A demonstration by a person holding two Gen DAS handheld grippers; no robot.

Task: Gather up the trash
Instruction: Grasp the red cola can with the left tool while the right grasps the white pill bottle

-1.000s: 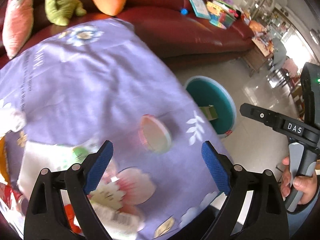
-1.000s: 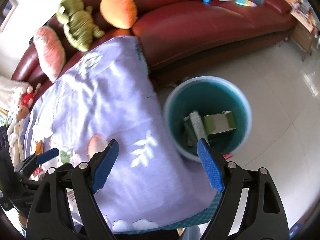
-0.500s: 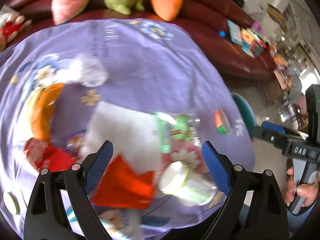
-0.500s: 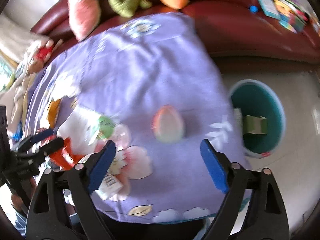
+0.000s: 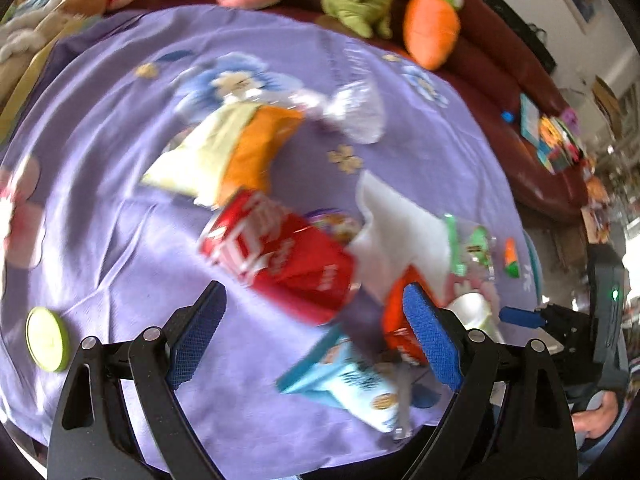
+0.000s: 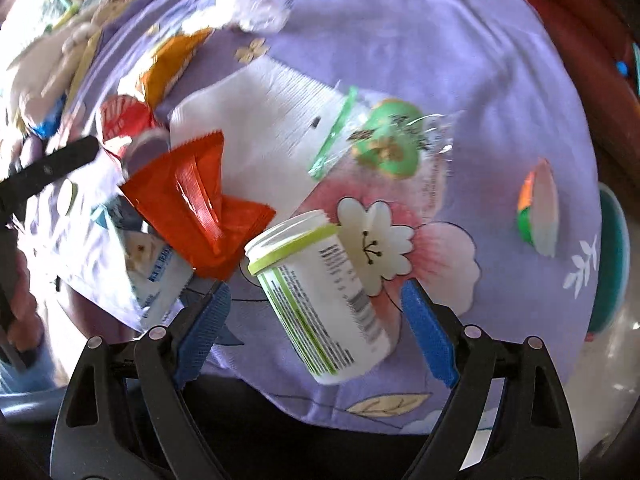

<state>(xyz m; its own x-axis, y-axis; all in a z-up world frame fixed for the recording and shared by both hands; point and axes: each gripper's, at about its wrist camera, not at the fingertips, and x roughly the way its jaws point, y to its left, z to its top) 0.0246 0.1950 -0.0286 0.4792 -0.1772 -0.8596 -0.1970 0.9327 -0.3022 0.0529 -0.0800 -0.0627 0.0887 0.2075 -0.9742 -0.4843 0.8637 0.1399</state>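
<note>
Trash lies scattered on a purple flowered cloth (image 5: pixel 100 208). My left gripper (image 5: pixel 316 336) is open above a red wrapper (image 5: pixel 280 256), with a light blue packet (image 5: pixel 352 384) and an orange wrapper (image 5: pixel 400 320) just to its right. My right gripper (image 6: pixel 316 328) is open, its blue pads on either side of a white bottle with a green band (image 6: pixel 320 296) lying on its side, not touching it. An orange-red wrapper (image 6: pixel 192 208), a white napkin (image 6: pixel 260 128) and a clear green-labelled bag (image 6: pixel 384 144) lie beyond it.
A teal bin (image 6: pixel 612 264) stands on the floor past the cloth's right edge. A yellow-orange chip bag (image 5: pixel 224 152), a silver wrapper (image 5: pixel 356 112) and a green lid (image 5: pixel 46 340) lie on the cloth. Plush toys (image 5: pixel 430 30) sit on the red sofa (image 5: pixel 520 92) behind.
Both grippers have swung left from the bin over the trash pile and rolled. The white bottle now lies between the right gripper's pads; the red wrapper is under the left one.
</note>
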